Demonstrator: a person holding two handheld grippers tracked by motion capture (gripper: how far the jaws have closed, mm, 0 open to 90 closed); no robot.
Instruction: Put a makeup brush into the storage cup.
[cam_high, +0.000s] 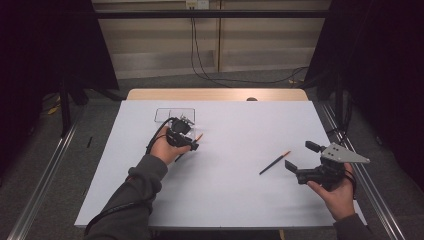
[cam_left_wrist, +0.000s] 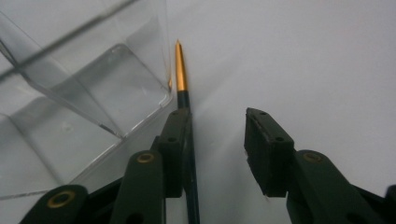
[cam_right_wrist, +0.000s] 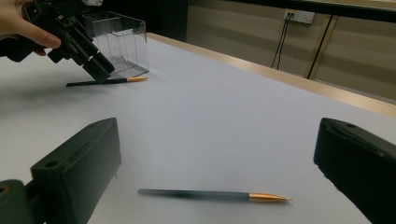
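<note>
Beside the clear box (cam_left_wrist: 88, 88), at its near corner, lies a dark pen with a gold tip (cam_left_wrist: 181, 74), flat on the white surface (cam_high: 225, 190) with its tip pointing past the box's wall. In the left gripper view the pen runs along the inner face of one jaw, touching or nearly touching it, while the other jaw stands apart across a bare gap; the pen is between the jaws but not pinched. The left gripper (cam_high: 186, 140) is thus partly spread. In the right gripper view it tilts steeply down onto the pen (cam_right_wrist: 107, 81), jaw tips at the surface just in front of the box (cam_right_wrist: 119, 42). The left hand (cam_high: 167, 150) wraps the gripper's body from behind, its forearm in a dark sleeve (cam_high: 135, 195) rising from the near edge of the surface toward the box (cam_high: 175, 115).

Well away from the box, toward the right of the surface, a second dark pen with a gold tip (cam_high: 274, 162) lies flat and untouched. The right gripper (cam_high: 301, 156) sits near it, jaws spread wide and holding nothing; in its own view this pen (cam_right_wrist: 210, 195) lies between and beyond the jaws, clear of both. The right hand (cam_high: 337, 192) holds its gripper low from beneath, roughly level, aimed across the surface toward the box.
</note>
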